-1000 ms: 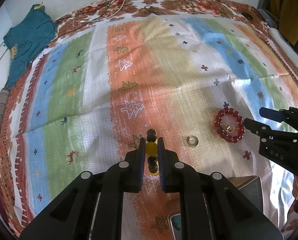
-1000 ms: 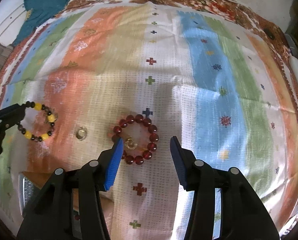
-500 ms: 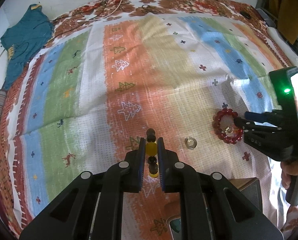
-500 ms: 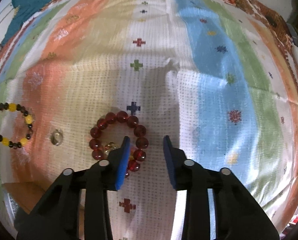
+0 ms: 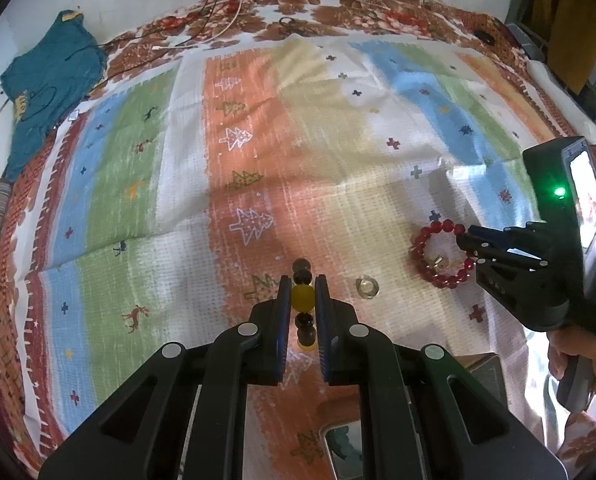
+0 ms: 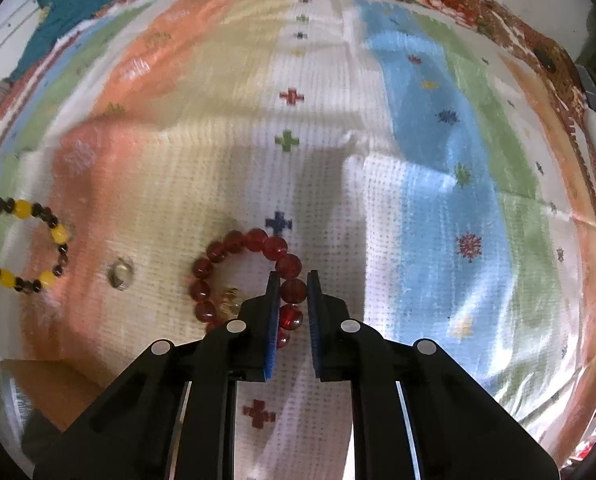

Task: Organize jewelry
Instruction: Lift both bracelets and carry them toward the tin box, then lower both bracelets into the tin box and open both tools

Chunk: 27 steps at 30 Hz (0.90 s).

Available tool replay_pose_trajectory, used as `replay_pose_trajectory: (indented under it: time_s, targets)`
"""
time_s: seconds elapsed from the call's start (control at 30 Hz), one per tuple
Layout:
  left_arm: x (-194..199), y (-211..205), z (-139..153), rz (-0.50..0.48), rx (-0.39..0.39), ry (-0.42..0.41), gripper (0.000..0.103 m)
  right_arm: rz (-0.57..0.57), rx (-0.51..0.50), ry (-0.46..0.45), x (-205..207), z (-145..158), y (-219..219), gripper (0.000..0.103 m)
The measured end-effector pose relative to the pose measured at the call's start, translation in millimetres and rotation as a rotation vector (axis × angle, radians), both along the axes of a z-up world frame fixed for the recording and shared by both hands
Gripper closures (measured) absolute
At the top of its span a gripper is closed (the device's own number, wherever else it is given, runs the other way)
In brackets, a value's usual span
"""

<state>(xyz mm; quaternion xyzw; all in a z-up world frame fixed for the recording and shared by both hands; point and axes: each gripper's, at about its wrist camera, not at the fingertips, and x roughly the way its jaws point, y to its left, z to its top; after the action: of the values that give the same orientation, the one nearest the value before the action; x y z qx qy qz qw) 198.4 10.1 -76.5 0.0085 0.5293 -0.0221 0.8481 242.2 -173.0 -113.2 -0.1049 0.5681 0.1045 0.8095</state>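
Left gripper (image 5: 302, 300) fingers are clamped on the black and yellow bead bracelet (image 5: 303, 297), a yellow bead pinched between the blue pads, dark beads showing above and below it. In the right wrist view this bracelet (image 6: 26, 248) shows as a full loop at the left edge, over the orange stripe of the bedspread (image 6: 418, 160); whether it hangs free or touches the cloth is unclear.

Right gripper (image 6: 292, 292) fingers have closed on the red bead bracelet (image 6: 234, 276), gripping one bead on its right side between the pads. The rest of the loop lies flat on the white part of the bedspread, just below a dark blue cross print. A small gold charm (image 6: 229, 300) sits inside the loop, beside the left finger. From the left wrist view the right gripper (image 5: 468, 246) comes in from the right, tips on the near-right edge of the red bracelet (image 5: 438, 254); a hand (image 5: 586, 364) holds its handle at the right edge, a green light on its body.

A small clear ring (image 5: 367, 286) lies on the bedspread between the two bracelets, apart from both. In the right view the ring (image 6: 120, 274) is left of the red loop.

A teal garment (image 5: 46, 88) lies at the far left corner of the bed, cables (image 5: 218, 28) near the far edge. A brown box (image 6: 50, 384) corner pokes in at lower left in the right view.
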Motion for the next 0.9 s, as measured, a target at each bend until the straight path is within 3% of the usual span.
replay_pose_trajectory:
  time_s: [0.23, 0.9]
  targets:
    - [-8, -2, 15, 0.006, -0.023, -0.029, 0.092, 0.032, 0.069, -0.053, -14, 33, 8, 0.089]
    - [-47, -12, 51, -0.025, -0.07, -0.107, 0.092, 0.094, 0.124, -0.152, -63, 86, 22, 0.089]
